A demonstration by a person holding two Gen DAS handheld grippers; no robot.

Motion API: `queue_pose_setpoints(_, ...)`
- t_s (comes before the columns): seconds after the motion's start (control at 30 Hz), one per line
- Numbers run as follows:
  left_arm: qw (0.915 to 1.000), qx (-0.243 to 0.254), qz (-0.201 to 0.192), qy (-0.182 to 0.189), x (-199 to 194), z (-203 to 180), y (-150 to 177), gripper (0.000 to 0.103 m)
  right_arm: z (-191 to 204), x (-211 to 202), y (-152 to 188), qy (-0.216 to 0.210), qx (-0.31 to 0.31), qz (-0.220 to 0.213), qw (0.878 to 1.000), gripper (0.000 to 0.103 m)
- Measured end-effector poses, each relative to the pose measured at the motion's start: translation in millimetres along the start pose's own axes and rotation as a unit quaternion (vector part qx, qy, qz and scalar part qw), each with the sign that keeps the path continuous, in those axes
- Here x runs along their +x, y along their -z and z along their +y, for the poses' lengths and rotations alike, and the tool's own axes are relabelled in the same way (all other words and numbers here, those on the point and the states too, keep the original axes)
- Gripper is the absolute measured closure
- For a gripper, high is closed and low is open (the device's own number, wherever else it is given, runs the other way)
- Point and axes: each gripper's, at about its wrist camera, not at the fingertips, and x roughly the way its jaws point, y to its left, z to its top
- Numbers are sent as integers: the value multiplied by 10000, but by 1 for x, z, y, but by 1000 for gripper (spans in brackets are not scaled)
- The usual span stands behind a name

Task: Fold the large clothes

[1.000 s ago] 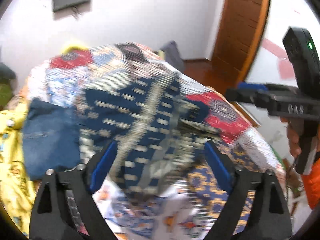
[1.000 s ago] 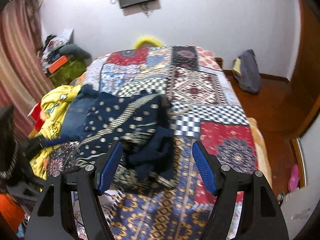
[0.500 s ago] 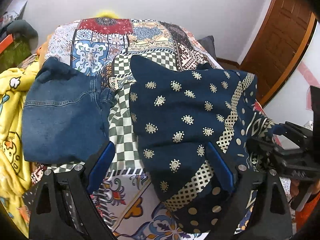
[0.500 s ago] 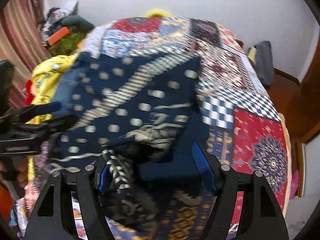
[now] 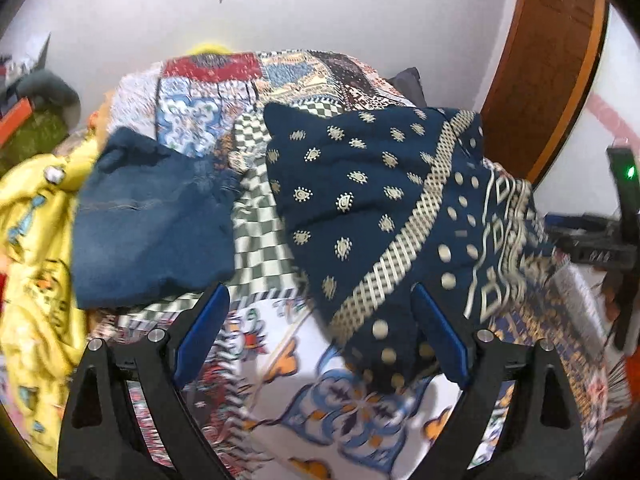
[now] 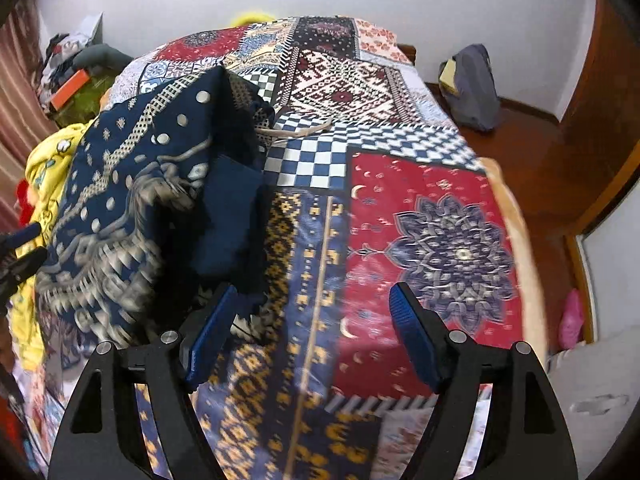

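A navy printed garment (image 5: pixel 372 208) lies bunched on a bed covered by a patchwork bedspread (image 6: pixel 400 208), just beside folded blue jeans (image 5: pixel 156 220). The left gripper (image 5: pixel 320 340) hovers spread wide, its lower hem between the fingers, ungrasped. The right gripper (image 6: pixel 312 336) is likewise released, empty, beside the garment.

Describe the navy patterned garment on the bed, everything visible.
The navy garment is soft woven-looking cloth, printed with cream paisley-like motifs, a lattice band, dots and a geometric border. It lies bunched and folded over itself on the patchwork bedspread, right of the folded jeans. Neither gripper holds it; both are open.
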Motion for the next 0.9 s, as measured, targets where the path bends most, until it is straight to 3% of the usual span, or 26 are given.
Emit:
queue_pose_setpoints(0.17,9992,-15,-195,-357,-15,13,-5,10,-4,-37,-12,-376,117,-429,9983,27)
queue_pose_setpoints(0.3,9985,-151,-310,-420,-18,24,-20,10,10,-49,-32,-783,96,-646,9948,27)
queue_pose_setpoints(0.4,9987,-401,-277,-133,-12,32,-33,10,22,-37,-47,-1092,100,-591,9922,25)
queue_pose_setpoints(0.5,9959,-809,-41,404,7,39,-43,10,30,-12,-56,-1368,131,-359,9899,25)
queue_pose_setpoints(0.63,9803,-1420,539,1260,50,49,-45,10,29,41,-63,-1629,395,261,9855,25)
queue_pose_setpoints(0.73,9649,-1910,822,1605,79,57,-40,10,26,64,-63,-1800,437,563,9811,25)
queue_pose_setpoints(0.8,9496,-2289,888,1948,95,62,-36,10,24,72,-65,-1830,370,607,9805,20)
queue_pose_setpoints(0.9,9383,-2534,921,2165,107,65,-35,7,19,84,-68,-2143,438,748,9729,20)
